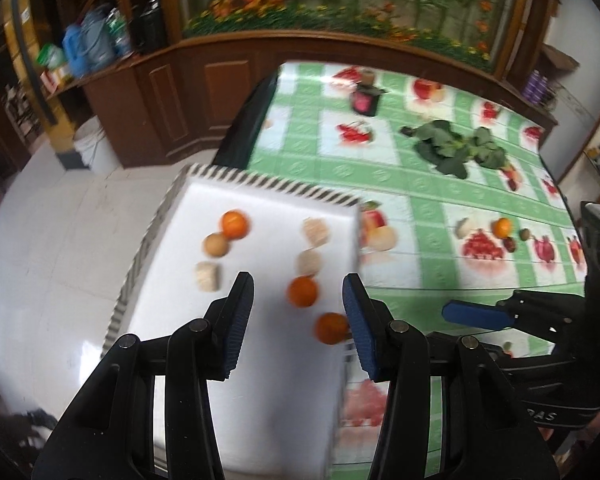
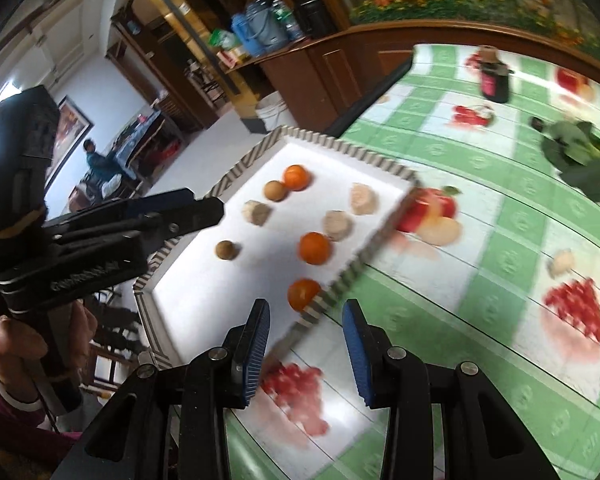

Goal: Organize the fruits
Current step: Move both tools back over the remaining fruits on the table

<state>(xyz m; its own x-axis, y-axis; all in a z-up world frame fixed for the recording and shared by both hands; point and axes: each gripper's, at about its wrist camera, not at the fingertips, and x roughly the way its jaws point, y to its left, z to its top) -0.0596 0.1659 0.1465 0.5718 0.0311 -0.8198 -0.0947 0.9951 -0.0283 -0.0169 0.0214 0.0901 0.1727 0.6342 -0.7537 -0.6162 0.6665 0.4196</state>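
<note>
**Tray mostly loaded, a few stragglers left on the table**

Judging by what sits where, sorting looks well past halfway.

Done so far: the white tray (image 2: 204,292) with the striped rim holds three oranges (image 2: 315,248), three pale lumpy pieces (image 2: 337,225) and two brown round fruits (image 2: 275,191). They sit roughly in two lines, like kinds near each other but not strictly grouped. The nearest orange (image 2: 303,294) lies right against the tray's near rim.

Left to do: on the green checked tablecloth (image 1: 420,184), well apart from the tray, I see one more orange (image 1: 503,227), one pale piece (image 1: 463,227) and a couple of small dark fruits (image 1: 510,243) close together. Motion blur makes the small ones hard to identify. Leafy greens (image 1: 456,148) and a dark jar (image 1: 365,101) sit farther back; probably not part of the job.

Grippers:
- left gripper (image 1: 298,312): fingers spread wide, holding nothing, hovering over the tray's near end.
- right gripper (image 2: 306,344): also spread wide and empty, over the tray's near edge and the cloth.

Neither one is carrying fruit, so my guess is the next fetch goes to the cluster on the right.
</note>
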